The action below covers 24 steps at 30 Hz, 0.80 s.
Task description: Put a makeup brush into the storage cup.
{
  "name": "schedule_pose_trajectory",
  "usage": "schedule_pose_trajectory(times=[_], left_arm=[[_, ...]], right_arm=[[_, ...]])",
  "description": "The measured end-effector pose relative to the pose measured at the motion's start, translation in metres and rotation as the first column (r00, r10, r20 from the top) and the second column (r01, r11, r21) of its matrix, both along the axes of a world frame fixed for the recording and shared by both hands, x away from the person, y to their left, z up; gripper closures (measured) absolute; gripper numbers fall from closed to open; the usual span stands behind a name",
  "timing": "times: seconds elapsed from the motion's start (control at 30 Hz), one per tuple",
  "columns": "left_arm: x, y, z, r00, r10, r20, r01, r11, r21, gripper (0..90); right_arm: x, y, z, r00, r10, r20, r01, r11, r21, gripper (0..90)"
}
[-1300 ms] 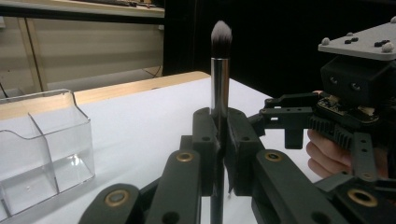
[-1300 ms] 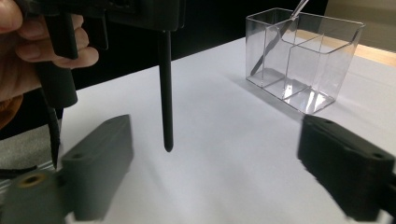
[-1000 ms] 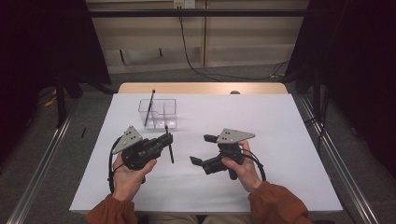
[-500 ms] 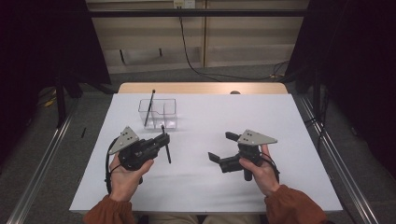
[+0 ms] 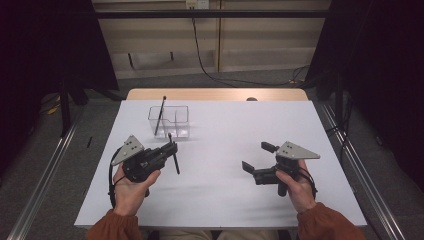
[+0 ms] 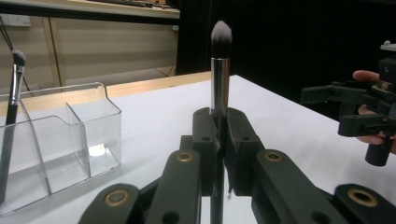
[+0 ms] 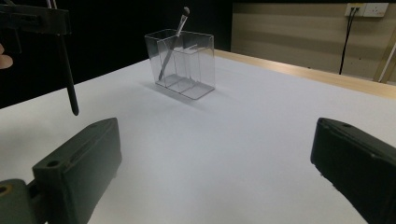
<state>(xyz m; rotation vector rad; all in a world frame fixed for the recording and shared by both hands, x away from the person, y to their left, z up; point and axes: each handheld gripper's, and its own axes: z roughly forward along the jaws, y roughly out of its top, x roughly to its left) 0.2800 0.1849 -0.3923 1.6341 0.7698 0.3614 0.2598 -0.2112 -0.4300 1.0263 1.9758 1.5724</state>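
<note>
My left gripper (image 5: 172,148) is shut on a black makeup brush (image 5: 176,162), gripped on its silver ferrule (image 6: 219,74) with the grey bristles up and the thin handle (image 7: 67,79) hanging over the white table. A clear divided organizer (image 5: 172,121) stands just beyond it, with a second brush (image 5: 160,115) leaning in its left compartment. At the right, my right gripper (image 5: 259,156) is open; its jaws have just been opening and nothing lies between them (image 7: 217,163). It points left toward the organizer (image 7: 187,60).
The white table top (image 5: 225,200) has a wooden strip (image 5: 215,94) along its far edge. Metal rails (image 5: 40,190) run along the floor on both sides. A cable (image 5: 210,75) hangs from a wall socket at the back.
My right hand has moved to the right, away from the left gripper, with its jaws wide apart. The left hand and its brush have stayed in place.
</note>
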Motion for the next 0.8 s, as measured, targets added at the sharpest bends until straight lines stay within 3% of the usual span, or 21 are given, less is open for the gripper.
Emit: schedule_pose_trajectory(times=[0.33, 0.47, 0.8], left_arm=[[0.001, 0.007, 0.002, 0.9999, 0.015, 0.002, -0.015, 0.9999, -0.007, 84.0], [0.003, 0.012, 0.003, 0.9998, 0.020, 0.003, -0.020, 0.9998, 0.001, 84.0], [0.008, 0.025, 0.006, 0.9986, 0.053, 0.005, -0.053, 0.9985, -0.015, 84.0]], right_arm=[[-0.006, -0.026, -0.003, 0.9959, -0.089, 0.011, 0.089, 0.996, -0.010, 0.1], [-0.010, -0.035, -0.005, 0.9946, -0.101, 0.024, 0.101, 0.994, -0.030, 0.2], [-0.021, -0.054, -0.006, 0.9903, -0.135, 0.033, 0.136, 0.990, -0.023, 0.0]])
